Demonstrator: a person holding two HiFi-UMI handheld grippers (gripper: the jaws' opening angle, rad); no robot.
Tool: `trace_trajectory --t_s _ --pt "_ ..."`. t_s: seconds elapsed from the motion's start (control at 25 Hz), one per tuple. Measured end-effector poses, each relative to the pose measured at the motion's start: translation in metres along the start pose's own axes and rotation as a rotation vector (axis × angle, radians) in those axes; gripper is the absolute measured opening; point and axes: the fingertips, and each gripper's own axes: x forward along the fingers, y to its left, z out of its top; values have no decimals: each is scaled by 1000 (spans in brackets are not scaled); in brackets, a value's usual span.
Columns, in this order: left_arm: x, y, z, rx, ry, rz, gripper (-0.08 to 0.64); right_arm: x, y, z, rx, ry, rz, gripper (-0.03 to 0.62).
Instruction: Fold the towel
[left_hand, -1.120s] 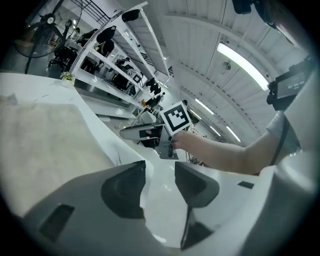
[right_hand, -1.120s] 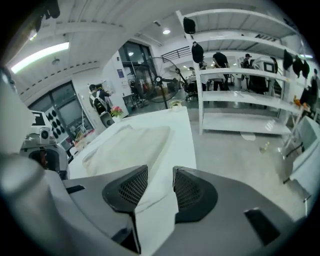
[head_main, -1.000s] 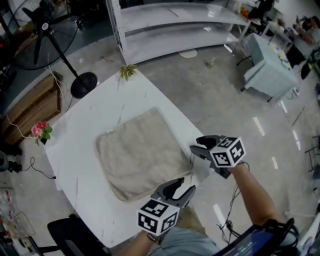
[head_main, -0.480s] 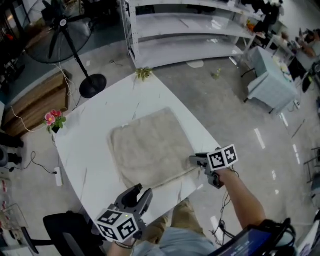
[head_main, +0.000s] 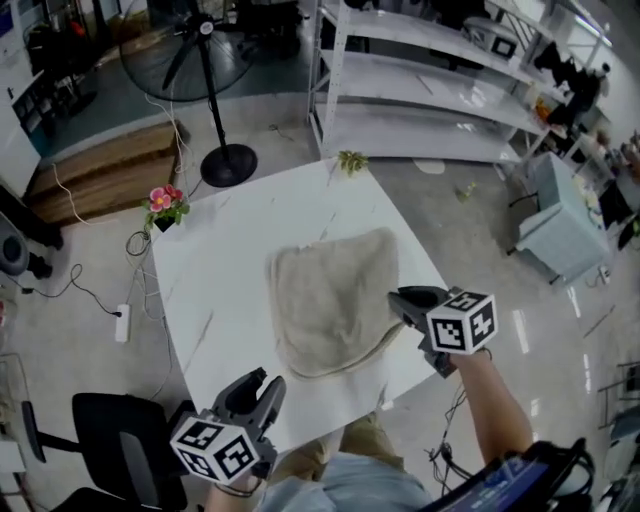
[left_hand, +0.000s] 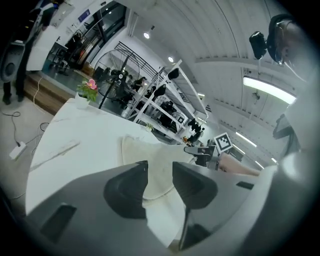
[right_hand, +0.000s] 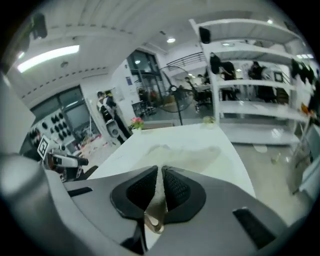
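Table: right gripper closing on towel; unclear overhead.

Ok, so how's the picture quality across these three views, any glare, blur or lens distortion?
Head view: evenly lit, the towel and the white table are sharp, and straight lines curve near the edges. Left gripper view: strong fisheye with dark corners, and the ceiling light strip is blown out. Right gripper view: same fisheye, the shelves are bowed, and the background is slightly soft.
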Motion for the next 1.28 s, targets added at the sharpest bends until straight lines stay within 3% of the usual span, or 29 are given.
trace_trajectory --t_s 0.2,0.36,0.48,0.8,0.84,0.92,0.96,1.04,1.16,1.28 --pt "-26 13 7 -30 -76 35 155 56 105 20 -357 91 129 35" --pt "-46 28 6 -69 -116 77 155 101 169 -20 -554 215 234 35" --pt "-57 40 2 -99 -133 111 155 125 190 -61 -630 311 295 35" --pt "-63 55 -10 -154 -138 148 153 155 192 -113 -580 422 353 41" --pt "-62 55 -9 -151 -140 147 155 151 197 -110 -559 421 391 60" --pt "-59 54 -3 -142 -147 144 155 133 210 -91 -487 387 508 160" --pt "-58 54 -2 -141 -149 143 155 119 215 -75 -431 348 573 179" --pt "-55 54 -2 -145 -149 140 153 93 216 -40 -325 250 661 161" --pt "-46 52 -4 -145 -132 133 150 79 188 -11 -295 168 597 50" --pt "-26 44 -8 -126 -89 107 149 83 165 -34 -350 216 516 51"
